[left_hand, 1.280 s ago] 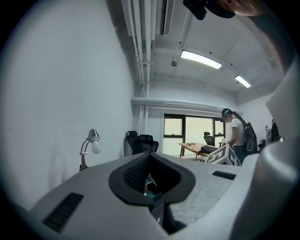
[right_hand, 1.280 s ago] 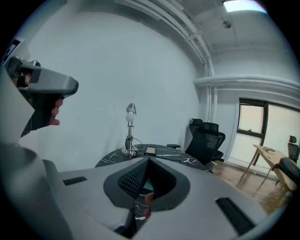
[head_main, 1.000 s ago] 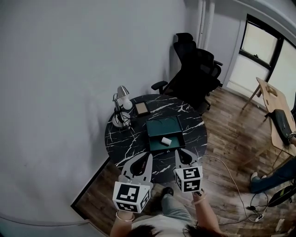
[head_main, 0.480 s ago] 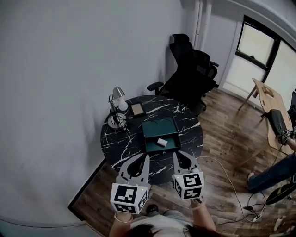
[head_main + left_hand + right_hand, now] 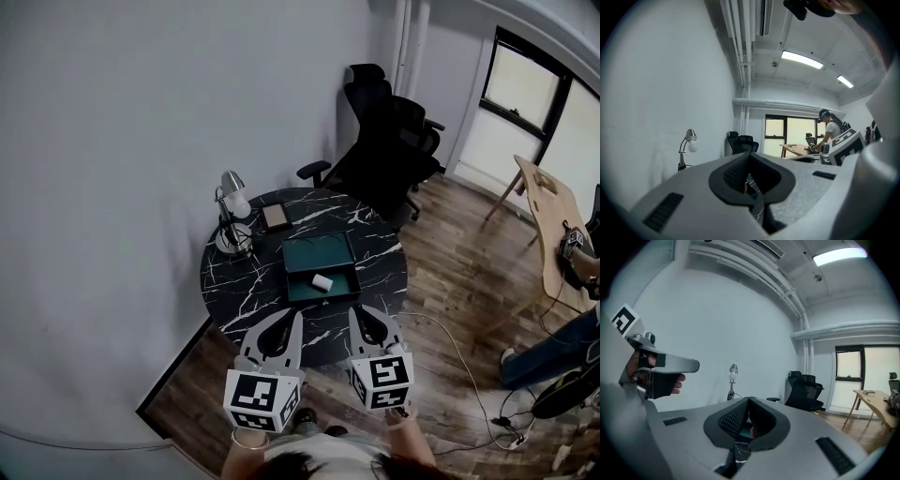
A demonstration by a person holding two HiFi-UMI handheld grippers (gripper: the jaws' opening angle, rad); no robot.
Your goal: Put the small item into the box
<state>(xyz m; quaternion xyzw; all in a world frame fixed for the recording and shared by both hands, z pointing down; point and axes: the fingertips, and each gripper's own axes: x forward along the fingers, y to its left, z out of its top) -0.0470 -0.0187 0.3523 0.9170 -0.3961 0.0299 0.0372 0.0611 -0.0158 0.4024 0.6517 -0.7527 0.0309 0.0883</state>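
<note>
A dark green open box (image 5: 305, 255) sits on the round black marble table (image 5: 246, 295). A small white item (image 5: 322, 282) lies inside it, toward its near side. My left gripper (image 5: 286, 317) and right gripper (image 5: 360, 314) hang side by side above the table's near edge, well short of the box. Both sets of jaws are shut with nothing held. In the left gripper view the left gripper (image 5: 749, 154) points level across the room, and in the right gripper view the right gripper (image 5: 748, 401) does the same.
A desk lamp (image 5: 228, 212) and a small brown tray (image 5: 276, 217) stand at the table's far left. Black office chairs (image 5: 389, 141) are behind the table. A wooden desk (image 5: 553, 225) and a person (image 5: 558, 347) are at the right. Cables lie on the wooden floor (image 5: 469, 375).
The head view has drifted, so the table and box sit slightly higher and further left in the picture. Both grippers keep the same pose, shut and empty.
</note>
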